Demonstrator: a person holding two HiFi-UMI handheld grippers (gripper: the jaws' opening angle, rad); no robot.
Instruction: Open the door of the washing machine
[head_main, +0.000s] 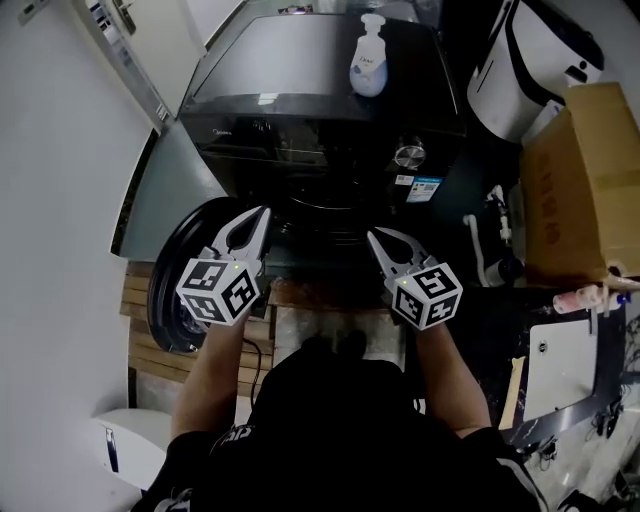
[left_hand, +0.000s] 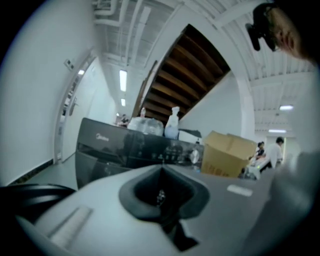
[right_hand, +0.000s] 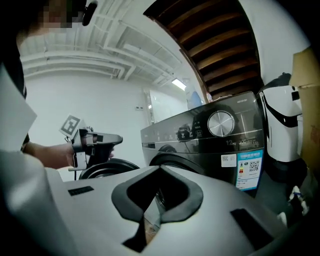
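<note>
Door (head_main: 166, 280) stands open at the washer's (head_main: 300, 60) left. The left gripper (head_main: 263, 213) and right gripper (head_main: 373, 237) are closed, empty and held clear, so the job seems done.

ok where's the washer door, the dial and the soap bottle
washer door (head_main: 175, 250), head view, its dark outer rim
dial (right_hand: 220, 123), right gripper view, middle of its face
soap bottle (head_main: 368, 72), head view, its body

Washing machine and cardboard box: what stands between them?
A white appliance with a black strap; the right gripper view shows it beside the machine.
</note>
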